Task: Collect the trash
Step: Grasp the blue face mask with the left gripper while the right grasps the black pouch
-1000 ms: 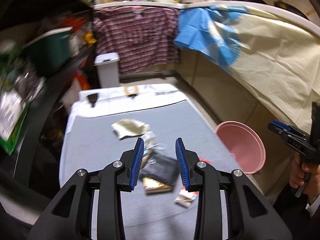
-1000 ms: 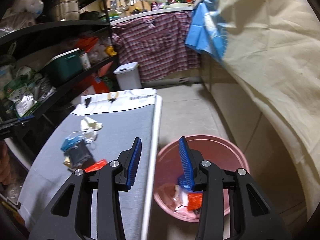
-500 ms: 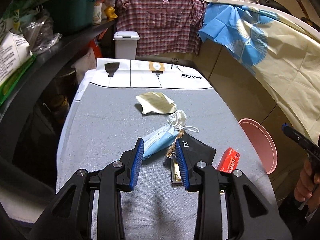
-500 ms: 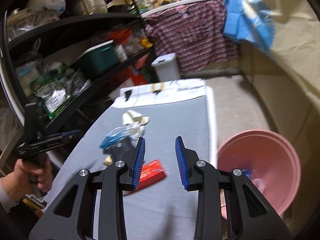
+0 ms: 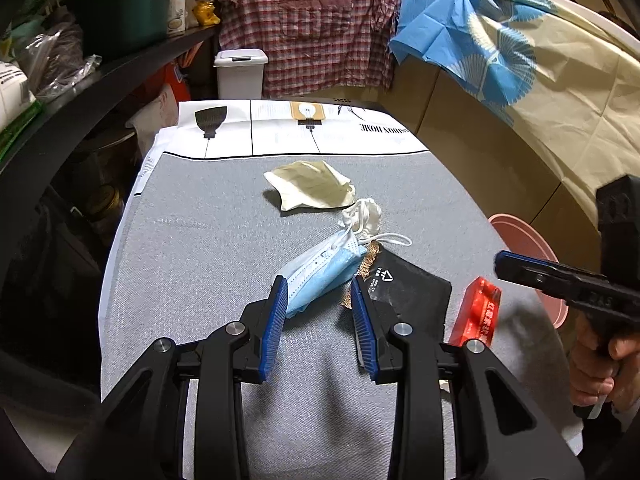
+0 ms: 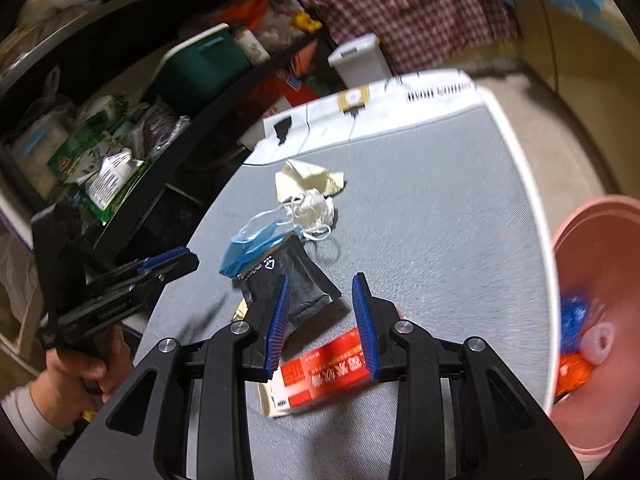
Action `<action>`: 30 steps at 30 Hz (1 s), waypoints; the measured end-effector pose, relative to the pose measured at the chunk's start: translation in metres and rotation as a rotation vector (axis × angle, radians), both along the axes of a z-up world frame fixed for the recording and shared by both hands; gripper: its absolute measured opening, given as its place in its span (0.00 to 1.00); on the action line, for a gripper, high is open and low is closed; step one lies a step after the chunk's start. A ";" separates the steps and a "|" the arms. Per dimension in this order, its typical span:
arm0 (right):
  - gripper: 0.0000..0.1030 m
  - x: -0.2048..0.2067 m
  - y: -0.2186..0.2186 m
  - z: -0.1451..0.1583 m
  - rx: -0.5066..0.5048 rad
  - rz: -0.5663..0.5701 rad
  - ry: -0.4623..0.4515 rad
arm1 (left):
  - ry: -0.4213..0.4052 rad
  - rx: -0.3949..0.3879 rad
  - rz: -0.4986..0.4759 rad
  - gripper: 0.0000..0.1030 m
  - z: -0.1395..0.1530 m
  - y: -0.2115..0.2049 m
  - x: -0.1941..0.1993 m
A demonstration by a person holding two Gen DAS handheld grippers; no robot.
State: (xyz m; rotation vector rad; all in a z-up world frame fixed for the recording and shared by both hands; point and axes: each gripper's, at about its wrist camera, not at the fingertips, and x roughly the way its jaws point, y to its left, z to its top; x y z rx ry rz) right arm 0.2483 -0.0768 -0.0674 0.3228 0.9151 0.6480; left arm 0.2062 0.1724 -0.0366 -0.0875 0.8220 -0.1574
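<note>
Trash lies on the grey table (image 5: 192,248): a blue face mask (image 5: 324,270), a black pouch (image 5: 404,288), a red packet (image 5: 476,312), a white string wad (image 5: 362,216) and a beige wrapper (image 5: 310,190). My left gripper (image 5: 319,300) is open, its jaws either side of the mask's near end. My right gripper (image 6: 320,312) is open and empty, just above the red packet (image 6: 320,376) and beside the black pouch (image 6: 294,284). The pink bucket (image 6: 600,280) holds trash at the right.
Black shelves (image 5: 60,92) packed with goods run along the left. A white lidded bin (image 5: 240,74) and a plaid shirt (image 5: 312,28) stand beyond the table's far end. A patterned cloth (image 5: 540,80) hangs along the right wall.
My right gripper has swung from over the bucket to the table, above the red packet. My left gripper has moved forward and lower to the blue mask.
</note>
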 end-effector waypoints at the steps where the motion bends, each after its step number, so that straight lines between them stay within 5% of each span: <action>1: 0.33 0.005 0.002 -0.005 0.009 -0.002 0.021 | 0.002 0.003 -0.002 0.32 -0.001 0.000 0.001; 18: 0.42 0.030 0.036 -0.032 -0.067 0.071 0.108 | 0.059 0.047 -0.008 0.32 -0.026 -0.003 0.024; 22: 0.41 0.026 0.043 -0.032 -0.082 0.117 0.101 | 0.083 0.067 -0.001 0.22 -0.030 -0.002 0.025; 24: 0.37 0.024 0.046 -0.032 -0.088 0.133 0.099 | 0.086 0.067 0.002 0.18 -0.029 -0.001 0.024; 28: 0.06 0.018 0.047 -0.028 -0.114 0.141 0.067 | 0.089 0.072 0.011 0.12 -0.027 0.001 0.022; 30: 0.01 0.015 0.045 -0.024 -0.120 0.139 0.048 | 0.087 0.076 0.010 0.11 -0.026 0.001 0.020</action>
